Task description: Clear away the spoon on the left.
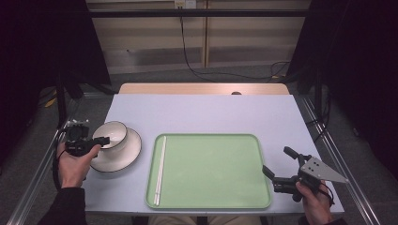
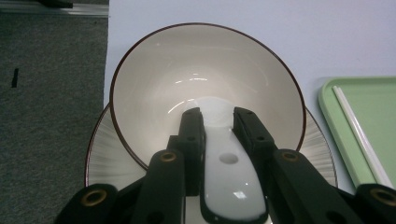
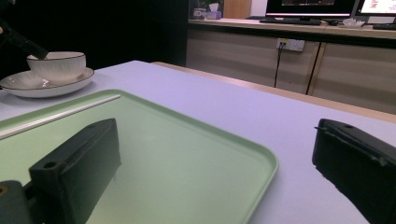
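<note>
Nearest of all, seen along the left gripper (image 2: 217, 116), is a white ceramic spoon (image 2: 229, 177): its handle lies between the two black jaws, which pinch it from both sides, and its scoop end dips into the cream bowl (image 2: 154, 84). That bowl has a thin dark rim and sits on a matching plate (image 2: 105, 158), whose ribbed edge peeks out beneath it at about seven and four o'clock.

From the high view, the left gripper (image 1: 104, 139) is held in the person's left hand (image 1: 72, 164) at roughly nine o'clock on the pale lavender table (image 1: 211, 112), its jaws reaching over the near rim of the bowl (image 1: 115, 131). The plate (image 1: 124, 157) rests just beside the left edge of the green tray (image 1: 220, 173), not touching it. A pair of white chopsticks (image 1: 161, 169) lies along the tray's left side, pointing from six to twelve o'clock.

Over at about four o'clock, the right gripper (image 1: 277, 161) sits in the person's right hand (image 1: 315, 201), just beside the tray's right edge. Its jaws are spread wide with nothing between them; the right gripper view looks across the green tray (image 3: 187, 154), with the chopsticks (image 3: 56, 116) toward ten o'clock and the bowl (image 3: 58, 65) on its plate (image 3: 28, 86) beyond.
</note>
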`<state>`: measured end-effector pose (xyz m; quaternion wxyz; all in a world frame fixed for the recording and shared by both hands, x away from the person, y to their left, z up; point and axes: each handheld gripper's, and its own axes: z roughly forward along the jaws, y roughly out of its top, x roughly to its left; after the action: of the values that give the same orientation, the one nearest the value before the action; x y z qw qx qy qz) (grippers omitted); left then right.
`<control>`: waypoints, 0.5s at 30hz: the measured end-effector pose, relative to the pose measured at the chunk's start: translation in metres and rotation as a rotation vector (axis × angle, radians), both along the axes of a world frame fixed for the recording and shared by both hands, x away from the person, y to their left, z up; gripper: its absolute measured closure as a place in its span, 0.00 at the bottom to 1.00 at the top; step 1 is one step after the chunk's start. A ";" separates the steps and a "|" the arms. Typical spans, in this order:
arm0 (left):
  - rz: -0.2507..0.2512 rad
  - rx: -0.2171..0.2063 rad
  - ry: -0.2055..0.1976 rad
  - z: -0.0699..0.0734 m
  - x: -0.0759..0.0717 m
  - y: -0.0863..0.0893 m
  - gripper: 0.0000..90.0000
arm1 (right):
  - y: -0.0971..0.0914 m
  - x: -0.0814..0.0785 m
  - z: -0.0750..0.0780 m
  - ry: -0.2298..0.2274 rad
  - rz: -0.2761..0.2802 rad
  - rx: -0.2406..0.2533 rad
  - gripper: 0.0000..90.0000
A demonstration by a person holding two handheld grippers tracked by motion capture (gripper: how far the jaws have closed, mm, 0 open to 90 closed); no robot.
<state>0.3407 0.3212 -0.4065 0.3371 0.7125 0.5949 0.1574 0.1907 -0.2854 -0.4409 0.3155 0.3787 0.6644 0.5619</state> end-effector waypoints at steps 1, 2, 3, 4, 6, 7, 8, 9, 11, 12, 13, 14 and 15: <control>0.003 -0.003 -0.004 0.001 0.000 0.000 0.82 | 0.000 0.000 0.000 0.000 0.002 -0.001 0.01; 0.002 -0.003 -0.006 0.001 0.000 -0.001 0.82 | 0.000 0.000 0.000 0.002 0.000 0.001 0.01; -0.002 -0.002 -0.006 0.002 -0.001 0.000 0.82 | 0.000 0.000 0.000 0.002 0.001 0.001 0.01; 0.012 -0.015 -0.018 0.002 -0.001 -0.002 0.83 | 0.000 0.000 0.000 0.001 -0.003 0.004 0.01; 0.016 -0.009 -0.048 0.005 -0.003 -0.001 0.94 | 0.000 0.000 0.000 0.002 -0.001 0.002 0.01; 0.006 -0.018 -0.041 0.006 -0.003 -0.001 0.94 | 0.000 0.000 0.000 0.002 -0.001 0.003 0.01; -0.020 -0.004 -0.025 0.006 -0.003 -0.001 0.94 | 0.000 0.000 0.000 0.002 0.000 0.000 0.01; -0.017 0.025 -0.029 0.004 -0.003 -0.003 0.94 | 0.000 0.000 0.000 0.004 0.000 0.002 0.01; -0.007 0.009 -0.019 0.004 -0.002 -0.003 0.95 | 0.000 0.000 0.000 0.005 0.001 -0.002 0.01; -0.010 0.021 -0.024 0.004 -0.002 -0.003 0.95 | 0.000 0.000 0.000 0.003 0.003 -0.001 0.01; -0.010 0.027 -0.028 0.004 -0.002 -0.004 0.95 | 0.000 0.000 0.000 0.004 0.000 0.003 0.01; -0.010 0.028 -0.028 0.004 -0.002 -0.004 0.95 | 0.000 0.000 0.000 0.004 0.000 0.002 0.00; -0.005 0.019 -0.034 0.003 -0.002 -0.004 0.95 | 0.000 0.000 0.000 0.005 0.003 0.002 0.00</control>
<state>0.3384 0.3173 -0.4032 0.3409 0.7143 0.5857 0.1744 0.1906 -0.2851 -0.4408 0.3123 0.3793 0.6653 0.5621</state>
